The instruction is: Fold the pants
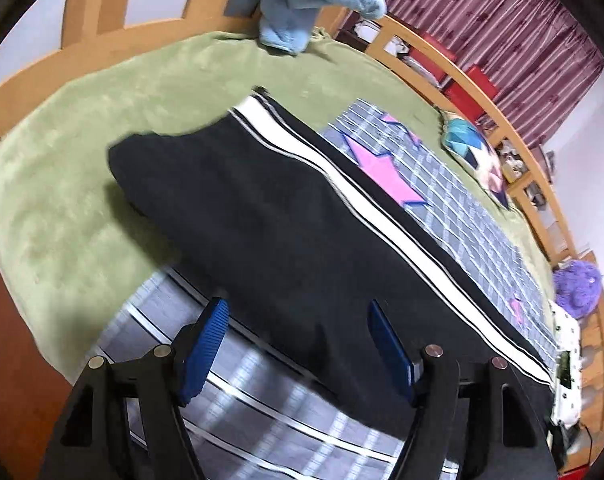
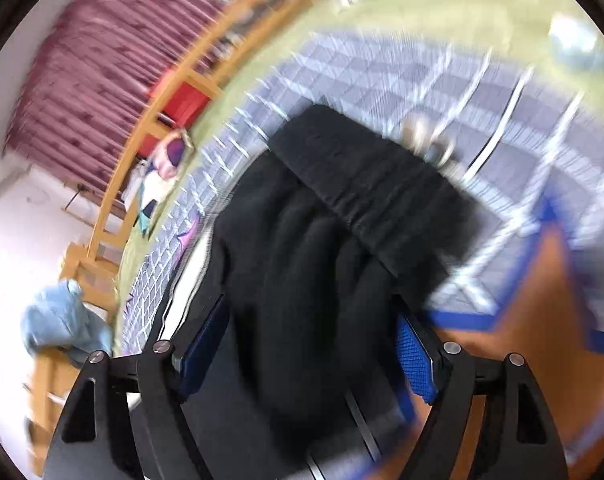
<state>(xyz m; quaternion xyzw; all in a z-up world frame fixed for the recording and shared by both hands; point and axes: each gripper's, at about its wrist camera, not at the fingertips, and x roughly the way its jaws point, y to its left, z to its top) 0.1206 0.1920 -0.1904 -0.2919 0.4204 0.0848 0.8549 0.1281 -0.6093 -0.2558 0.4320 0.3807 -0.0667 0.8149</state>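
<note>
The left gripper [image 1: 297, 344] is seen with its blue pads spread wide and nothing caught between them; the pants [image 1: 261, 216] lie directly ahead of it, their near black edge passing between and just beyond the fingertips. The right gripper [image 2: 314, 344] is likewise spread apart, with dark cloth of the pants [image 2: 342, 216] lying in the gap, though no clamping is shown and the view is heavily blurred. From the left gripper outward, the garment is laid flat on a grey grid-patterned cover [image 1: 462, 208] over a green blanket [image 1: 101, 128] on the bed. Its long axis is taken to run diagonally in the left view, marked by the white side stripe [image 1: 342, 176], from far upper left to near lower right. The gathered waistband [image 2: 382, 184] is seen nearer the right gripper, so the leg ends are judged to fall to the left gripper, which appears closer to a usable edge
</note>
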